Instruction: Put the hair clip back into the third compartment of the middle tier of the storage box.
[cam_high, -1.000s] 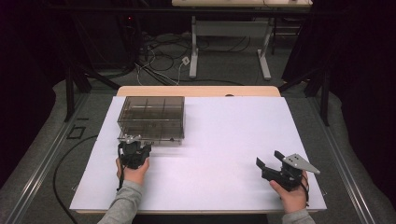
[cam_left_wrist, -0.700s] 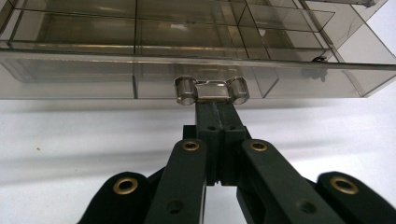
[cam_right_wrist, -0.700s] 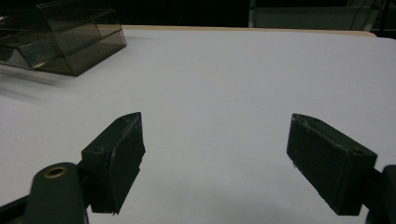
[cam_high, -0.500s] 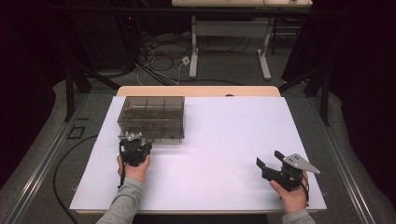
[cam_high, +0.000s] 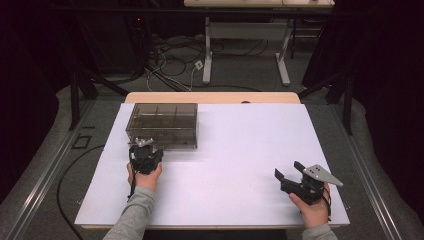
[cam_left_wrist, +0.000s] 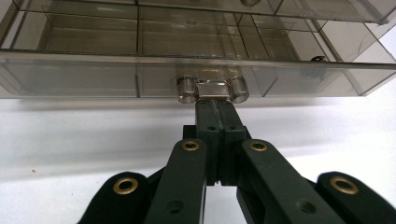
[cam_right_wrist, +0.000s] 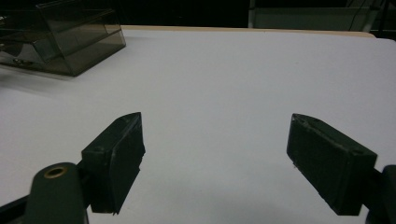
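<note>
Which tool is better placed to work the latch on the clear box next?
Left. The left tool is shut, its tips at the latch of the clear box. The right tool sits open, far across the table.

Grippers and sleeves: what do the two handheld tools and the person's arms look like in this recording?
Both are black two-jaw tools. The left gripper has flat black links joined by brass-coloured rivets and narrow squared jaw tips. The right gripper has blocky, wedge-ended black pads and, in the high view, a grey three-cornered plate on top. A black cable trails from the left one. The person wears grey sleeves.
</note>
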